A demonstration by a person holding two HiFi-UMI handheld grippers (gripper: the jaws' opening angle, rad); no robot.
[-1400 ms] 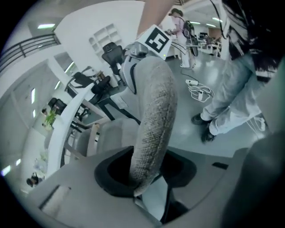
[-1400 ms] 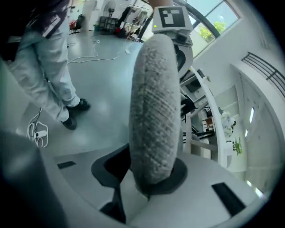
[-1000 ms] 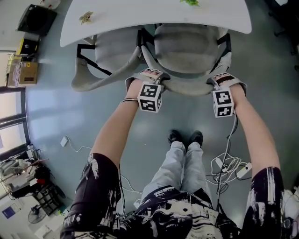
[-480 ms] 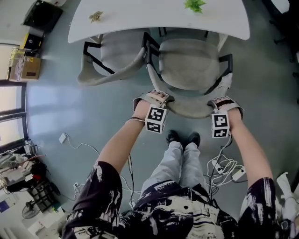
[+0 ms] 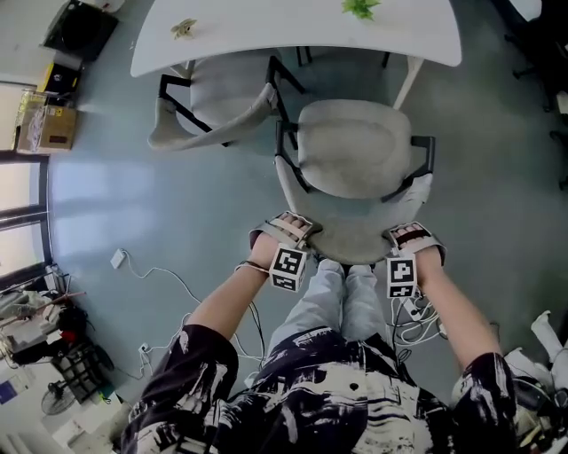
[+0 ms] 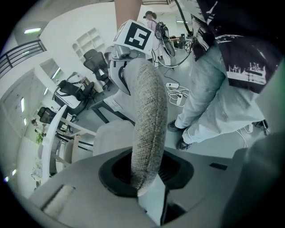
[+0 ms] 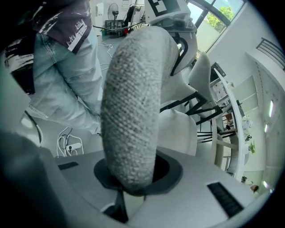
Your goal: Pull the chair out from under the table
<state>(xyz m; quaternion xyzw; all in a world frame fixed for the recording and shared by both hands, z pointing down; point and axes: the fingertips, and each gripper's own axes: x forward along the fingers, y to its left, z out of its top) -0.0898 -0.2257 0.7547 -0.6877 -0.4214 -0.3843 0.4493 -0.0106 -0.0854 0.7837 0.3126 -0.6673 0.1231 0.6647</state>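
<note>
Set against the view of a second ago, the left gripper (image 5: 291,229) and the right gripper (image 5: 406,238) have come back close to the person's pale-jeaned legs (image 5: 328,310), and the shoes that showed then are now covered. Each gripper is clamped narrowly on the padded top edge of the backrest (image 5: 351,241) of the grey woven-fabric armchair with black arm frames (image 5: 355,155). The left gripper view shows the rounded, textured pad running down between that gripper's jaws, and the right gripper view shows the same. The left one grips the backrest's left end, the right one its right end. The armchair has travelled with them. Its seat, earlier tucked partly beneath the white oval tabletop (image 5: 266,31), now sits clear of the table's edge, with a strip of floor and a slanting white table leg (image 5: 406,82) showing between. The second grey armchair (image 5: 222,93) stays partly under the table on the left. The smooth blue-grey floor (image 5: 133,195) carries a tangle of white cables (image 5: 410,324) by the person's right leg. On the tabletop are a small green plant (image 5: 359,7) and a small tan object (image 5: 184,28), perhaps a dried sprig. At the far left are a brown cardboard box (image 5: 40,120) and bright window panes (image 5: 22,199).
</note>
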